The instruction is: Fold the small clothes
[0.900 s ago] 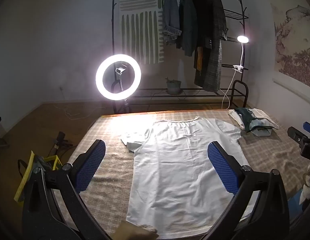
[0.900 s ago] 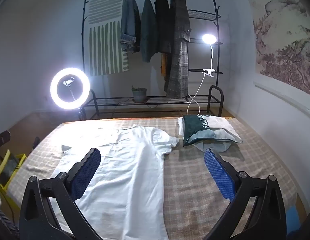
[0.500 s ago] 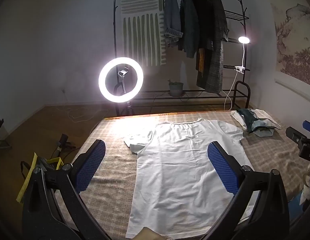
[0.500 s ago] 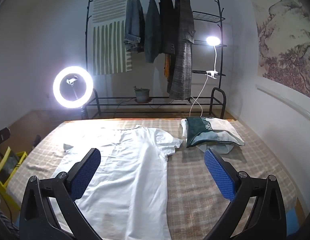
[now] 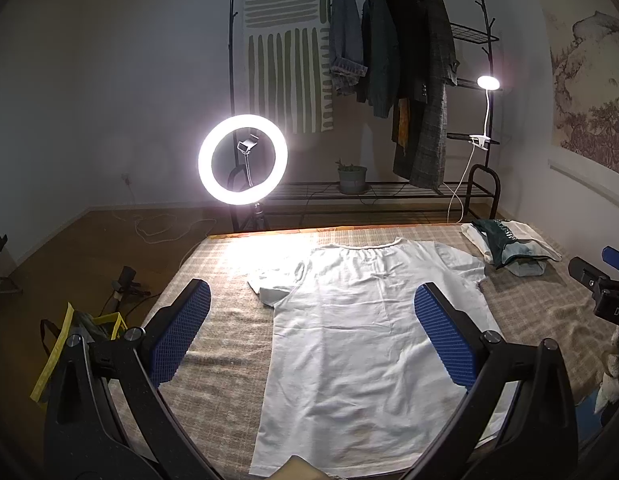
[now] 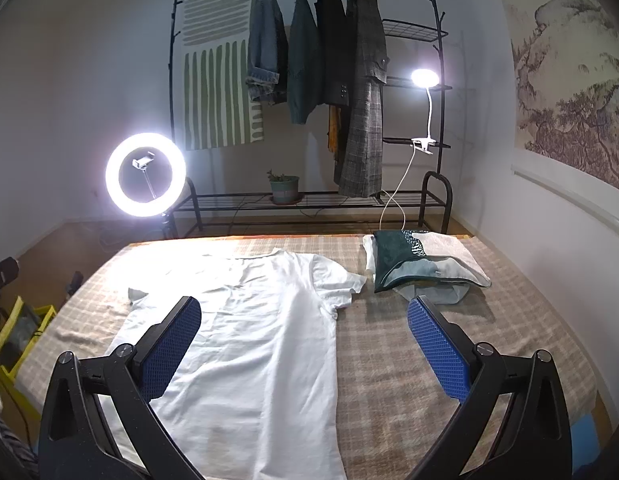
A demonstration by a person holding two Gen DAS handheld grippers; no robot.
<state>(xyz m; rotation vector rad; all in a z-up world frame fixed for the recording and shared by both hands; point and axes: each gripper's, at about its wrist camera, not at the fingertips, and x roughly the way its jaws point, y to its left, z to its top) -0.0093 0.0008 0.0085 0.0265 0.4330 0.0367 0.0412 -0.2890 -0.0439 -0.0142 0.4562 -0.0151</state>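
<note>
Both grippers hang above the near end of the bed with their blue pads spread wide and nothing between them: our left gripper (image 5: 311, 332) and our right gripper (image 6: 305, 344) each tilt gently downward over the cloth. Our white T-shirt (image 5: 369, 340) lies flat on the checked bedspread (image 5: 213, 344), its long axis running from 6 o'clock at the hem to 12 o'clock at the collar. From the left wrist view the shirt fills the gap between the pads, so that tool sits almost over its middle; from the right wrist view the shirt (image 6: 261, 340) lies toward 10 o'clock, with bare bedspread at 12. We judge the left hand nearer the body and the sleeve at 10 o'clock, the right hand nearer the sleeve beside the folded pile (image 6: 421, 264) at 1 o'clock. No fold is begun yet.
</note>
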